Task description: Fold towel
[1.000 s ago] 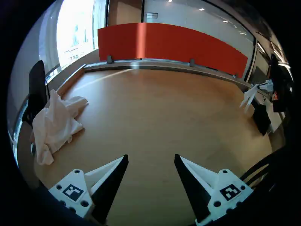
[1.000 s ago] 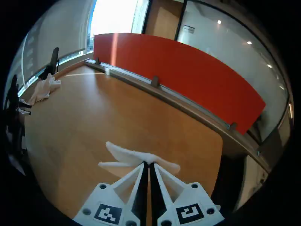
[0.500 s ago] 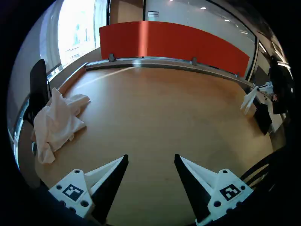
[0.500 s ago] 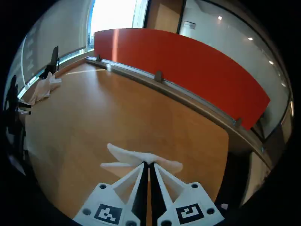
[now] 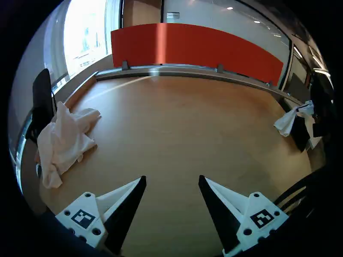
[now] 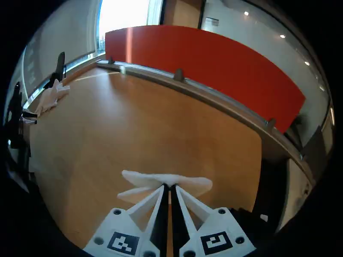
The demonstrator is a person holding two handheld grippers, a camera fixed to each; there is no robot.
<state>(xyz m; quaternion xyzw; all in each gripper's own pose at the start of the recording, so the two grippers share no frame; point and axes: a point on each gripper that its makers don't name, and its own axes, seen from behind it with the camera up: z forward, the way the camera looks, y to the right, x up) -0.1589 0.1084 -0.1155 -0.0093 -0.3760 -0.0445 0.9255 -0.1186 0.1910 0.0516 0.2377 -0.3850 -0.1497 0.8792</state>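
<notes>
Drooping now, the towel [image 6: 167, 180] pinched in the right tool [image 6: 170, 187] runs crosswise, seemingly level; left tool [image 5: 172, 178] gapes.

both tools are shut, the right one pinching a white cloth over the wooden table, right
No: the left tool is open, as the left gripper view shows. The right tool is shut on the white cloth over the wooden table.

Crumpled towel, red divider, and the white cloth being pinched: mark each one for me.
crumpled towel [image 5: 64, 137]: left gripper view, middle of the heap.
pinched white cloth [image 6: 191, 183]: right gripper view, its right-hand lobe.
red divider [image 5: 193, 45]: left gripper view, centre of the panel.
</notes>
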